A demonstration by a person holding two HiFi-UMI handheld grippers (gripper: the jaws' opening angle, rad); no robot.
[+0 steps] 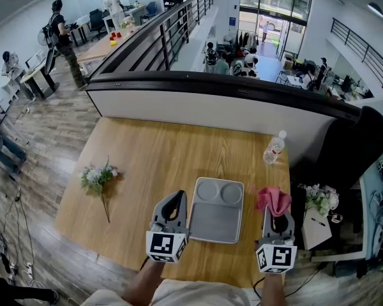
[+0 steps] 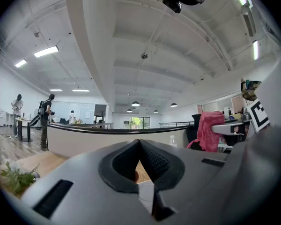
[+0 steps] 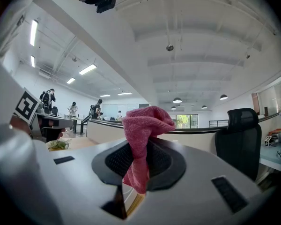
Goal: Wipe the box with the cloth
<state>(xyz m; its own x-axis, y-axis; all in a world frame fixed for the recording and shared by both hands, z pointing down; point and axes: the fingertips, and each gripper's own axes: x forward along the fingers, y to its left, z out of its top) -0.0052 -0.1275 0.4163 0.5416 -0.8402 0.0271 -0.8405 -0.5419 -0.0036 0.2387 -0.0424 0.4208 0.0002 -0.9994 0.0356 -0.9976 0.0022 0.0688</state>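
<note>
Head view, right tool (image 1: 274, 214) pinching pink cloth (image 1: 272, 199) beside grey box (image 1: 215, 220), left tool (image 1: 177, 200) closed, empty.

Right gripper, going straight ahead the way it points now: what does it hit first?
Probably the water bottle, in line ahead of the right gripper and its cloth; their relative height is unclear.
</note>
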